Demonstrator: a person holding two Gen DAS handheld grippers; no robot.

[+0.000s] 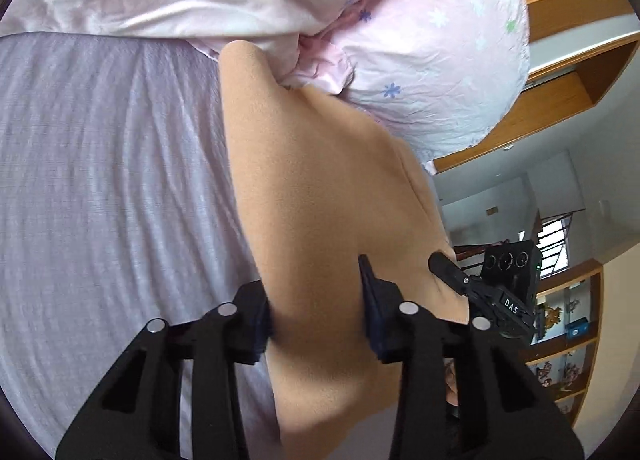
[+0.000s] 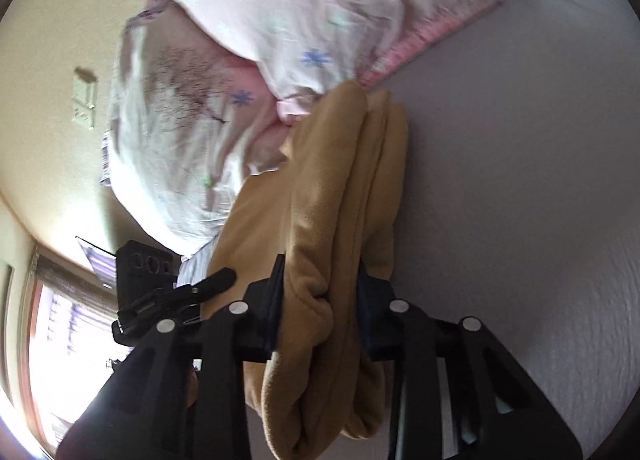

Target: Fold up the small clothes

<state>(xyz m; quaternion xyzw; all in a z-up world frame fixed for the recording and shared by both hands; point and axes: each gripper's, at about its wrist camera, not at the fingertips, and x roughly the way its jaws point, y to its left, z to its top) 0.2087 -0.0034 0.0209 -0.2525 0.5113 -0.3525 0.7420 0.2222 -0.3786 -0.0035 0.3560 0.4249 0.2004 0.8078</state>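
Observation:
A tan fleece garment (image 1: 320, 196) is held up over the lilac bed sheet (image 1: 104, 180). My left gripper (image 1: 316, 292) is shut on one edge of the garment, which fills the gap between its fingers. My right gripper (image 2: 320, 288) is shut on a bunched, folded edge of the same tan garment (image 2: 340, 188). Each gripper shows in the other's view: the right gripper (image 1: 452, 272) at the garment's right edge, the left gripper (image 2: 216, 280) at its left edge. The garment's far end touches the pillows.
Pink floral pillows (image 1: 432, 44) lie at the head of the bed, also in the right wrist view (image 2: 248, 20). Wooden shelves (image 1: 568, 332) stand at the right. A window (image 2: 72, 324) is at the left, with a wall switch (image 2: 85, 100) above.

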